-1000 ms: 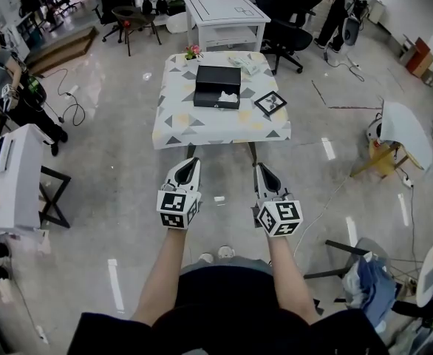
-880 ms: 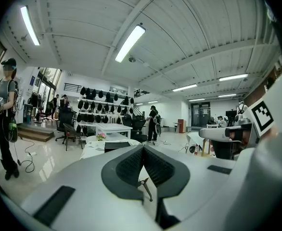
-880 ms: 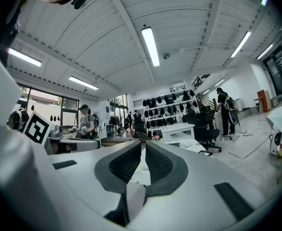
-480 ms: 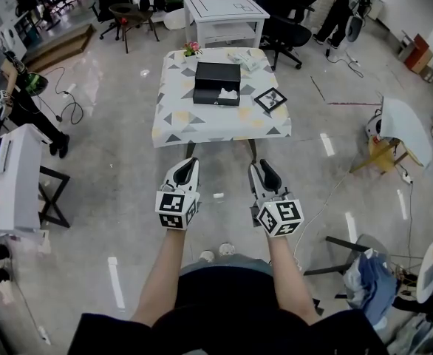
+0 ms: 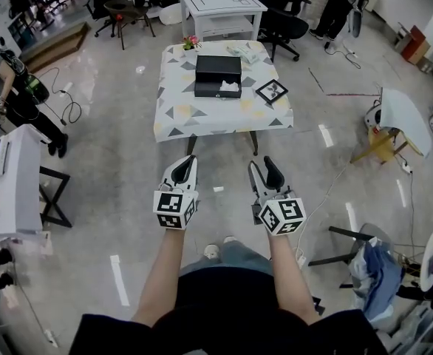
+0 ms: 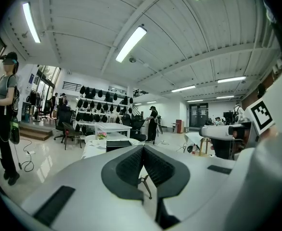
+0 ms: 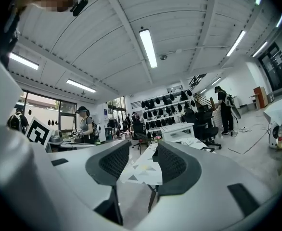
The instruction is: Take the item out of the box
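A black open box (image 5: pixel 218 75) sits on a small table with a triangle-patterned cloth (image 5: pixel 202 117), a few steps ahead of me. Something white (image 5: pixel 230 86) shows at the box's front right corner. Both grippers hang over the floor, well short of the table. My left gripper (image 5: pixel 185 166) is shut with nothing in it; in the left gripper view its pads (image 6: pixel 131 165) meet and the box (image 6: pixel 118 144) shows far off. My right gripper (image 5: pixel 264 170) is opening, jaws apart and empty; the patterned table (image 7: pixel 148 163) shows through the gap of the right gripper (image 7: pixel 142 155).
A black-framed picture (image 5: pixel 271 90) and a small flower pot (image 5: pixel 192 46) also stand on the table. Behind it are a white table (image 5: pixel 220 2) and office chairs (image 5: pixel 284 24). A person (image 5: pixel 6 76) and a white desk (image 5: pixel 9 176) are at left, a yellow stool (image 5: pixel 381 148) at right.
The right gripper's jaws have gone from closed together to spread apart. The left gripper stays shut. The table has slid slightly up in the head view.
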Demonstrator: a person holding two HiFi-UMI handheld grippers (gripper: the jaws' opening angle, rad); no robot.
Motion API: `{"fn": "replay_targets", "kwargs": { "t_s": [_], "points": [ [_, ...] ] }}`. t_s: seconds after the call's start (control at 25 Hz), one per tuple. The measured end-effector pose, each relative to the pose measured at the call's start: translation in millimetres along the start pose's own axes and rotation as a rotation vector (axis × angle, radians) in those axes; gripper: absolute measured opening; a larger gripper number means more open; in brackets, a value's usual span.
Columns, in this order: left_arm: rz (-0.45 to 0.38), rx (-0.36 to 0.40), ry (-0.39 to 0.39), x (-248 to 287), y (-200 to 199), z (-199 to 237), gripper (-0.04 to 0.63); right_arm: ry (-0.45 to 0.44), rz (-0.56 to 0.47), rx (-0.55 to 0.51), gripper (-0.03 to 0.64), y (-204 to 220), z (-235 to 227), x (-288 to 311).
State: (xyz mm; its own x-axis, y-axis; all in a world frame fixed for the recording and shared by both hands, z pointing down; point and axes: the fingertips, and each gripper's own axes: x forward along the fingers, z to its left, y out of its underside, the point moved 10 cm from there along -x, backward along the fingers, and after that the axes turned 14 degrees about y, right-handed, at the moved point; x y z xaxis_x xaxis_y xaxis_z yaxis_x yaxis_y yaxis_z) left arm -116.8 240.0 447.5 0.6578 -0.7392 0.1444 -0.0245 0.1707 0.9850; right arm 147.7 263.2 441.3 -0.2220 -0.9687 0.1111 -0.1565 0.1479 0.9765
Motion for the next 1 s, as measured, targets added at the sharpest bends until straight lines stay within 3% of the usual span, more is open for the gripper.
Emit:
{"fn": "replay_targets", "kwargs": {
  "t_s": [0.56, 1.0],
  "points": [
    [-0.008, 0.011, 0.009, -6, 3, 20, 0.02, 0.04, -0.052, 0.014, 0.17, -5, 5, 6],
    [-0.024, 0.026, -0.011, 52, -15, 76, 0.02, 0.026, -0.075, 0.01, 0.17, -23, -12, 89]
  ]
}}
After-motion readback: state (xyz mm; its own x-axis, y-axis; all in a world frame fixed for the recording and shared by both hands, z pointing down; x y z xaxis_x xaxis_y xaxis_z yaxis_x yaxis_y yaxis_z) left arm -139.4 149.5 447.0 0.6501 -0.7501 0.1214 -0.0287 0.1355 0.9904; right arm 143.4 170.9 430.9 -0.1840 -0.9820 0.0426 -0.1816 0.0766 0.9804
